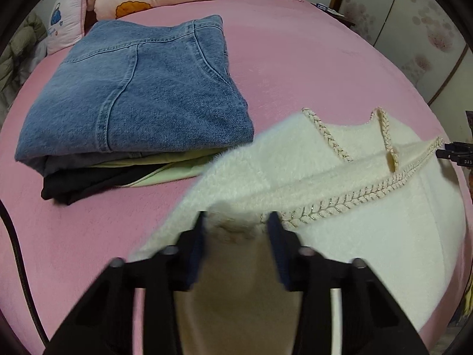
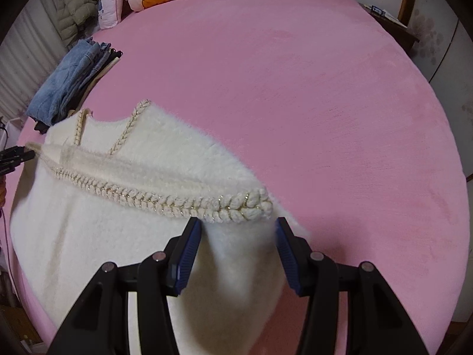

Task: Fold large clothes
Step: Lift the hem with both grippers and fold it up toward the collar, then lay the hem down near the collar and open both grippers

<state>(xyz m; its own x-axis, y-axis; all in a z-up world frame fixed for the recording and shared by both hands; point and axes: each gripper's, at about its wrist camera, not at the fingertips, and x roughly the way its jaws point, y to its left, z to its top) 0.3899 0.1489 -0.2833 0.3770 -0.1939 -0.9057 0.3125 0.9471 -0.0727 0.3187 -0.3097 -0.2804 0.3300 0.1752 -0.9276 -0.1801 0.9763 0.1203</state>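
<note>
The fluffy cream-white sweater with braided trim (image 1: 340, 207) runs out under the bottom edge of both wrist views, so its lower part is unseen; its near fabric is blurred between the left gripper (image 1: 236, 230) fingers, and contact there cannot be told; the folded black garment (image 1: 88, 183) and pale green garment (image 1: 165, 171) are mostly buried under folded blue denim jeans (image 1: 142, 88); the right gripper (image 2: 238, 233) hides the sweater's corner edge.
</note>
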